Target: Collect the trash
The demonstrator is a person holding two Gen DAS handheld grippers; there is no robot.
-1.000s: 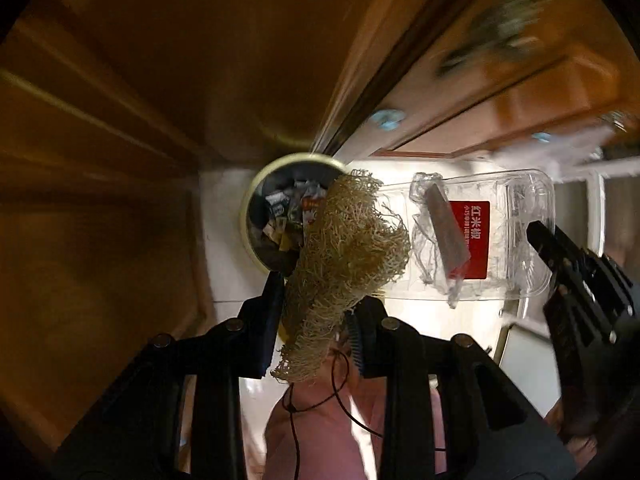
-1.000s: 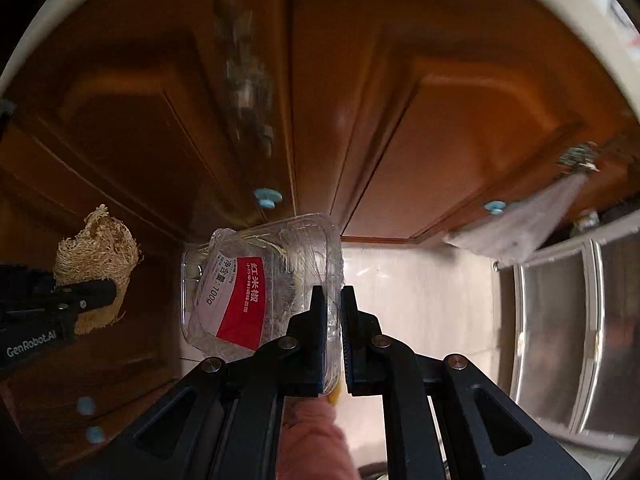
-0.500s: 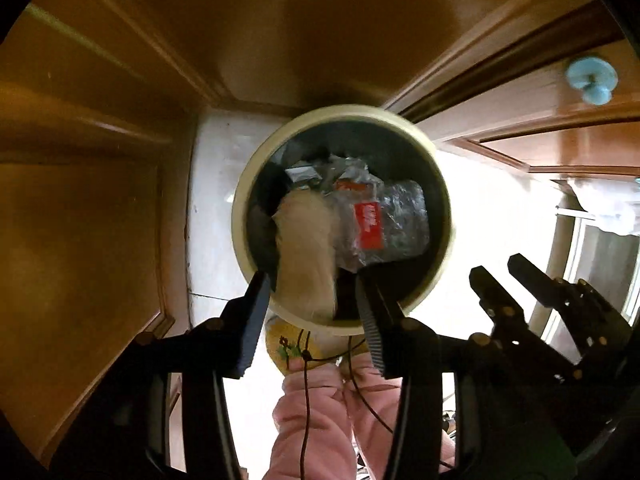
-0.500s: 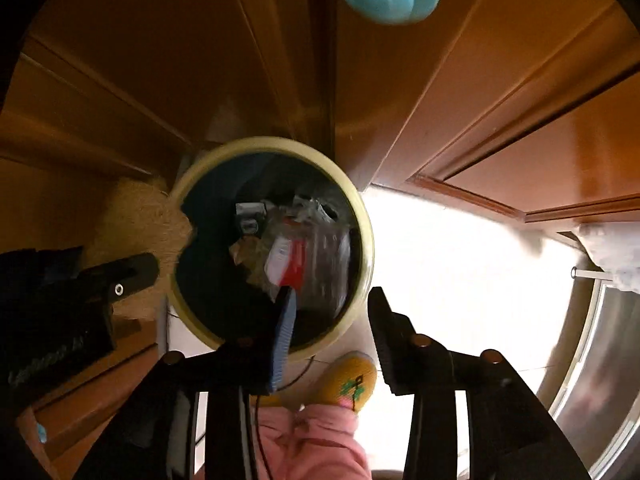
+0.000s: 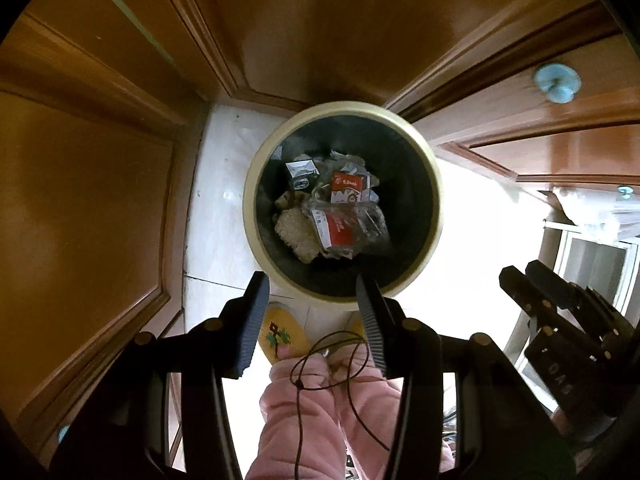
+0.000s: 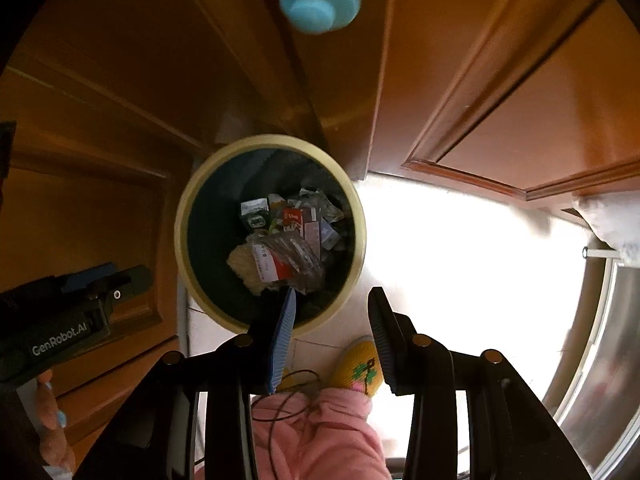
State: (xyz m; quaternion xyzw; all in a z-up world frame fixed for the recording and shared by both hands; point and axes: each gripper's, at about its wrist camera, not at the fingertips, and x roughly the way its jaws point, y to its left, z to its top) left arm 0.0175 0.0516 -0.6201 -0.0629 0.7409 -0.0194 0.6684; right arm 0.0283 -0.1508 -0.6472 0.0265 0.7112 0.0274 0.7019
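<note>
Down in the round cream-rimmed bin point(image 5: 434, 184), on the pale floor in the corner of the wooden cabinets point(image 5: 100, 208): the fibrous loofah scrap point(image 5: 294, 232) at the lower left of the heap, touching the crumpled clear plastic box with a red label point(image 5: 348, 226) just beside it. Above those, more rubbish: a red-and-white carton point(image 5: 347, 187) and a grey-and-white packet point(image 5: 302, 170), all against a dark liner. Same heap from the right wrist camera, loofah scrap point(image 6: 244, 266) partly tucked under the clear plastic box point(image 6: 288, 260), bin rim point(image 6: 182, 216) near the cabinet base. Left gripper point(image 5: 312, 320) pointing straight down over the near rim, fingers spread apart, nothing between them. Right gripper point(image 6: 332, 328) likewise pointing down beside the bin, fingers parted and empty, its blue pad point(image 6: 284, 340) overlapping the rim in view. Below both: pink trouser legs point(image 5: 320, 416), yellow embroidered slippers point(image 5: 280, 336) on the floor, a thin dark cord point(image 5: 320, 364) looping across. Light-blue cabinet knob point(image 6: 318, 2) high on a door.
</note>
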